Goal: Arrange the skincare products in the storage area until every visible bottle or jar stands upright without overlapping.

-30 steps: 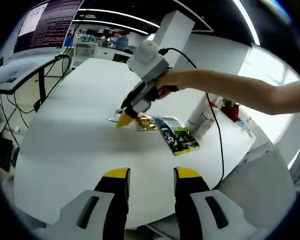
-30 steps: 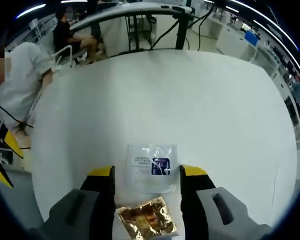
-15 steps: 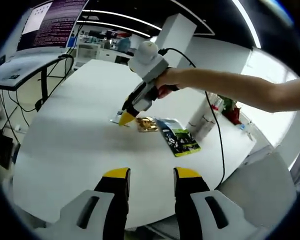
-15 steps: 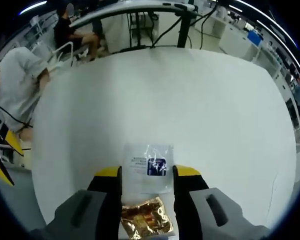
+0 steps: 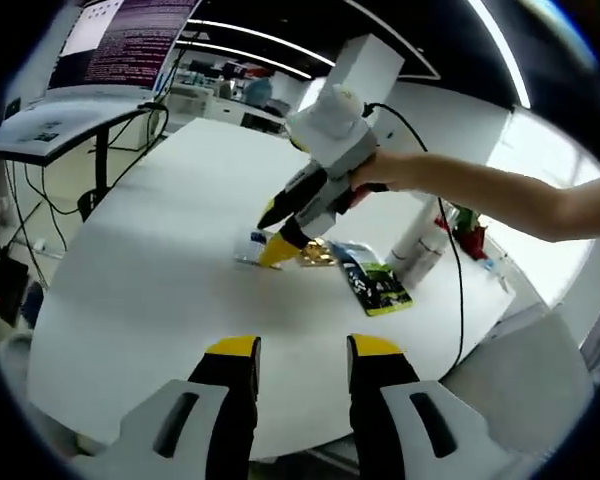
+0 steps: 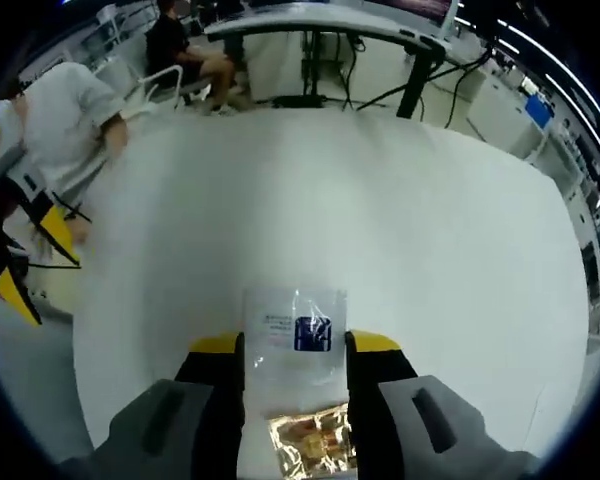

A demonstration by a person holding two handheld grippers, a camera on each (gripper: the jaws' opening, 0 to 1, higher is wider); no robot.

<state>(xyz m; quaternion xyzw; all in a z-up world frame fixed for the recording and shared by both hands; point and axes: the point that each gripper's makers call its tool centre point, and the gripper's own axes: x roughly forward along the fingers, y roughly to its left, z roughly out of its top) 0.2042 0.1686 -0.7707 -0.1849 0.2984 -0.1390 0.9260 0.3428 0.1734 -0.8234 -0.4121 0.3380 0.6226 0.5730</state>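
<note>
A clear packet with a blue mark lies flat on the white table. My right gripper is shut on it, one jaw against each side edge. Just behind the packet lies a gold sachet. In the left gripper view a hand holds my right gripper tips-down on the clear packet, with the gold sachet and a dark green-and-black packet to its right. My left gripper hangs open over the table's near edge with nothing between its jaws, and its yellow tips show at the left.
A white cylinder-shaped bottle and a red object stand near the table's right edge. A cable runs from the right gripper across that side. Desks with monitors and seated people lie beyond the table.
The right jaws have narrowed onto the clear packet's edges. The packet has since stayed between them while the gold sachet has slipped back. The left view has shifted.
</note>
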